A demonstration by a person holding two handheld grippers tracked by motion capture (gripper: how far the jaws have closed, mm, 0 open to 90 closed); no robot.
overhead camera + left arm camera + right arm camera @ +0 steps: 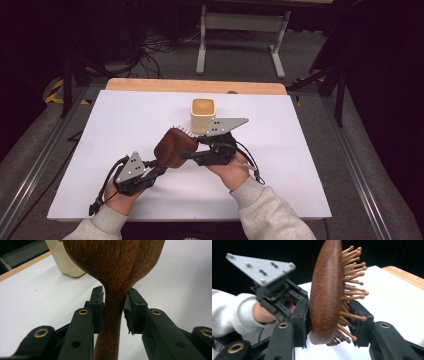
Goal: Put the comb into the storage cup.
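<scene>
Jaws of the left gripper (pixel 113 312) are clamped on the narrow neck of one wooden hairbrush (pixel 172 147), where handle meets head; those of the right gripper (pixel 329 320) pinch the head, one pad on the smooth back, the other among the bristle pins. Two grippers, one brush, held clear above the white table (pixel 300 165). One cream square cup (pixel 203 115) stands just beyond the right jaws. Handle end runs out of frame below.
</scene>
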